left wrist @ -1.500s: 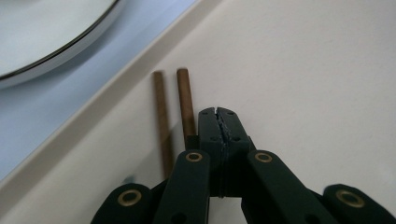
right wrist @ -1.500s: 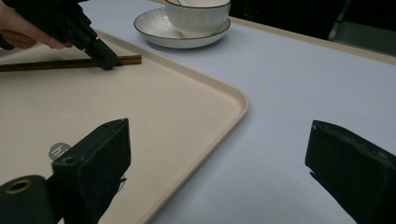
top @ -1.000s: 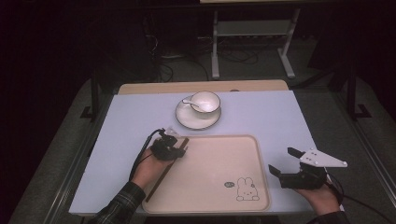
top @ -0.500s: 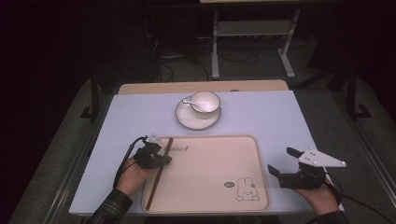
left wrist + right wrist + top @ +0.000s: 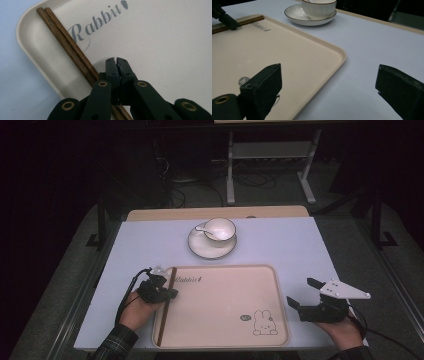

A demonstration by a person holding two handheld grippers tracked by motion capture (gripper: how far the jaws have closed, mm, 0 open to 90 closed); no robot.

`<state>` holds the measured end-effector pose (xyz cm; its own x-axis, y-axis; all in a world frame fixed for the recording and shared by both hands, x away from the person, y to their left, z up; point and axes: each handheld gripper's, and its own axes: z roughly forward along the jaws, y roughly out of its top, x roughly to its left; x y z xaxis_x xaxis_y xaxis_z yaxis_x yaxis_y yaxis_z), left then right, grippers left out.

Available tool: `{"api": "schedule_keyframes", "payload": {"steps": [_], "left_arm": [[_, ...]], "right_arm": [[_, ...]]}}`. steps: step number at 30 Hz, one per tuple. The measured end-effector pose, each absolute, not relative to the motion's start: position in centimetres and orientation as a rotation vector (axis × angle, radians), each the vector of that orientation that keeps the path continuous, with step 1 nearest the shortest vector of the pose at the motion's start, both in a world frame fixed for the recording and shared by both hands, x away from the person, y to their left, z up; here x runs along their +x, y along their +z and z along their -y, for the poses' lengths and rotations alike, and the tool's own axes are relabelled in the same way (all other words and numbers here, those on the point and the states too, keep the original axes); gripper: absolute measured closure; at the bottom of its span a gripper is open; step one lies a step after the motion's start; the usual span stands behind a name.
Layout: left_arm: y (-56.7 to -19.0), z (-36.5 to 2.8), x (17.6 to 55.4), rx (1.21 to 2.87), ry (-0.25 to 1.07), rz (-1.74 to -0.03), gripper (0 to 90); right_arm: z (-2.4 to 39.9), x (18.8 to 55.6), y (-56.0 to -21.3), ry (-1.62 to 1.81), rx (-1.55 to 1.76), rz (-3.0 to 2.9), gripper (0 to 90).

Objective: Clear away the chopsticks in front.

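Beside the chopsticks (image 5: 67, 45) along the tray's (image 5: 280, 320) left rim, left gripper (image 5: 116, 60) presses together empty, nudging them straight; right gripper (image 5: 304, 294) waits spread.

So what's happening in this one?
A person holds a hand-held gripper in each hand at a table. The left one is shut, empty, over the tray beside the chopsticks lying along its edge. The right one is open beside the tray. A cup sits on a saucer beyond.
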<state>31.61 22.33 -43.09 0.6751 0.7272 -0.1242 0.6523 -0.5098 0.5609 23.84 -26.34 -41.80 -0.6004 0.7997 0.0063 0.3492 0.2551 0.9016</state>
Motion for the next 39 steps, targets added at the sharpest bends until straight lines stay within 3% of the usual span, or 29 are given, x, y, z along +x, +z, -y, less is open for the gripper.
{"api": "schedule_keyframes", "payload": {"steps": [8,15,24,32,39], "left_arm": [[-43.1,-22.4,31.8,2.295,0.165,-1.055,85.5],[-41.9,-22.7,31.4,2.243,0.192,-1.006,75.9],[-39.9,-26.1,28.5,2.115,0.243,-0.927,46.8],[-38.9,-28.7,26.2,1.990,0.363,-0.879,22.2],[-39.1,-30.2,25.5,1.949,0.394,-0.883,16.1]], "right_arm": [[26.3,23.8,-41.8,1.313,1.041,-2.074,6.1],[26.2,23.8,-41.8,1.314,1.039,-2.077,6.1],[26.2,23.9,-41.9,1.315,1.036,-2.087,6.1],[25.8,24.2,-41.8,1.314,1.022,-2.099,6.1],[25.7,24.4,-41.8,1.317,1.013,-2.105,6.1]]}}
